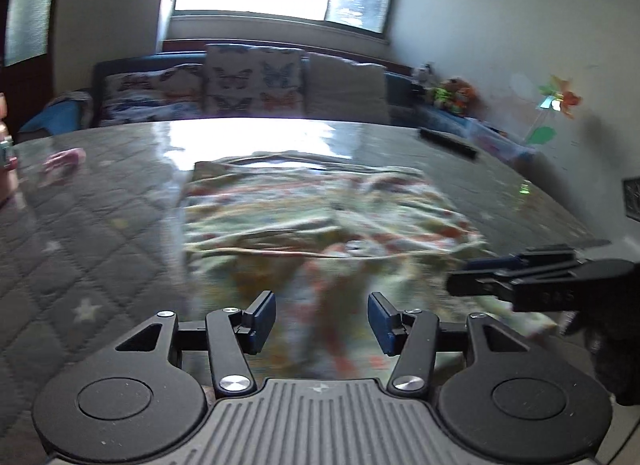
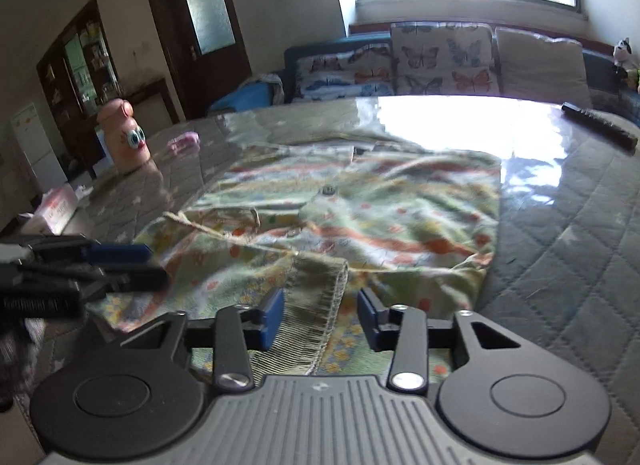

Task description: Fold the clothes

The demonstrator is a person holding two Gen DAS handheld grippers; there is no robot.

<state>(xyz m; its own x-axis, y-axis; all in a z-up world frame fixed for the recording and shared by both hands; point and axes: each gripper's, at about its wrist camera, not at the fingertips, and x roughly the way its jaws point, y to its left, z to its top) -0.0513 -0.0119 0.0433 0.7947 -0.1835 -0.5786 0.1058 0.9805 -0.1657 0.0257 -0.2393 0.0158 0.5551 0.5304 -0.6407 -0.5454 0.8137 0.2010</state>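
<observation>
A pale green garment with an orange and yellow flower print (image 2: 380, 205) lies spread and wrinkled on the quilted grey table cover (image 2: 560, 245). Its ribbed cuff (image 2: 316, 293) points toward me and lies between the fingers of my right gripper (image 2: 320, 315), which is open and low over the near edge. In the left wrist view the same garment (image 1: 320, 217) is blurred, and my left gripper (image 1: 322, 319) is open above its near part, holding nothing. Each gripper shows in the other's view: the right gripper (image 1: 480, 279) beside the left, the left gripper (image 2: 132, 265) at the garment's left edge.
A black remote (image 2: 596, 127) lies at the far right of the table. A pink toy bottle with eyes (image 2: 124, 137) and a small pink item (image 2: 184, 143) stand far left, with a tissue box (image 2: 60, 205) nearer. A sofa with butterfly cushions (image 2: 440, 57) is behind the table.
</observation>
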